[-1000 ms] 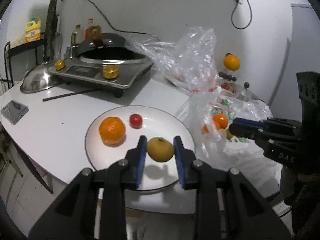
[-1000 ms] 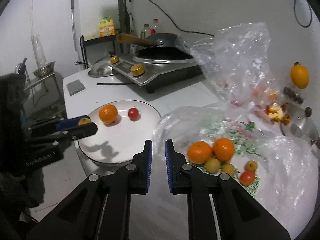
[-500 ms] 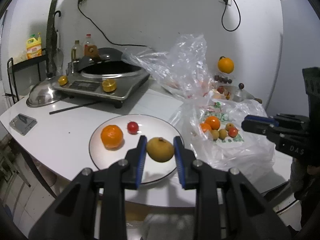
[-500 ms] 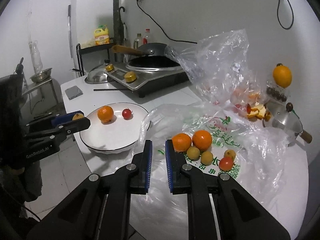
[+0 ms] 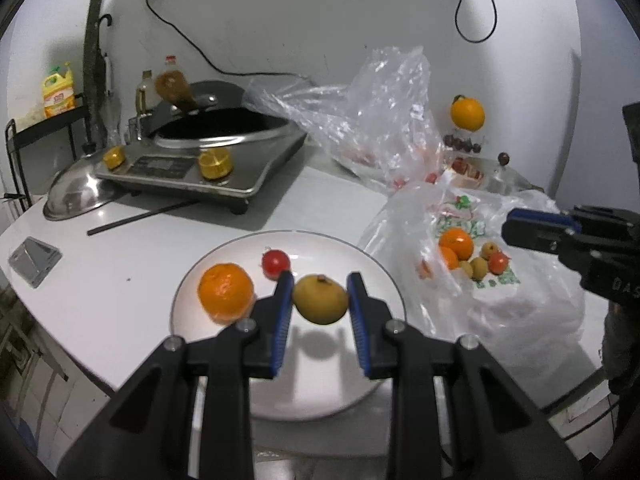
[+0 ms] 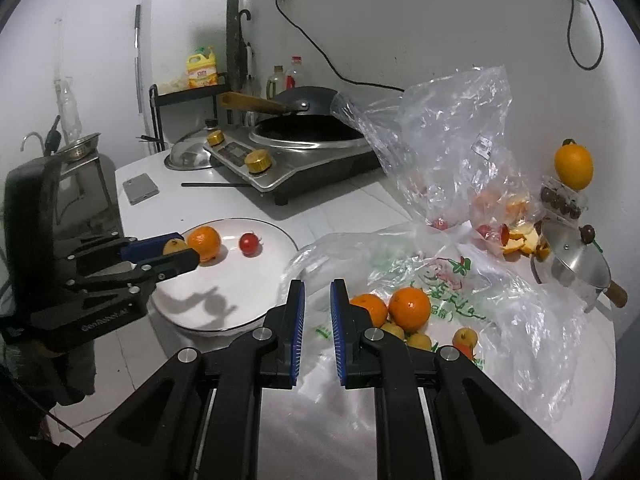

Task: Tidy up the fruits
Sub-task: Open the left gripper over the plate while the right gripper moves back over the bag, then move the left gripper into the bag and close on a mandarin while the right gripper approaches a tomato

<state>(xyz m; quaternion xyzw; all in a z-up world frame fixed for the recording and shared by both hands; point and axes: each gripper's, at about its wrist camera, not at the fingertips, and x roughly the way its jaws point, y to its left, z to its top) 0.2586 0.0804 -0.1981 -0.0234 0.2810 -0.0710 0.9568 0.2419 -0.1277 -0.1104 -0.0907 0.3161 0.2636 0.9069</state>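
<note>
White countertop under a bare wall, and we're hovering right over the white plate with the left gripper. Our blue pads are clamped tight on a small yellow fruit, held clear above the plate; its shadow sits on the china just beneath. Ahead and to the left of those fingers lie an orange and a little red fruit, both already down on the plate.

Over to the right gripper: jaws drawn in to a narrow slit, nothing between them, poised at the near edge of the plastic bag. Just beyond its right finger we see the rest of the pile, oranges and small yellow and red fruit on the crumpled film.

Now the risks as we read them. Let go from this height and a round fruit could roll, nudge the orange or run off the rim toward the table edge below us. On the other side, closing into that pile might pinch the film along with a fruit and drag the whole bag.
</note>
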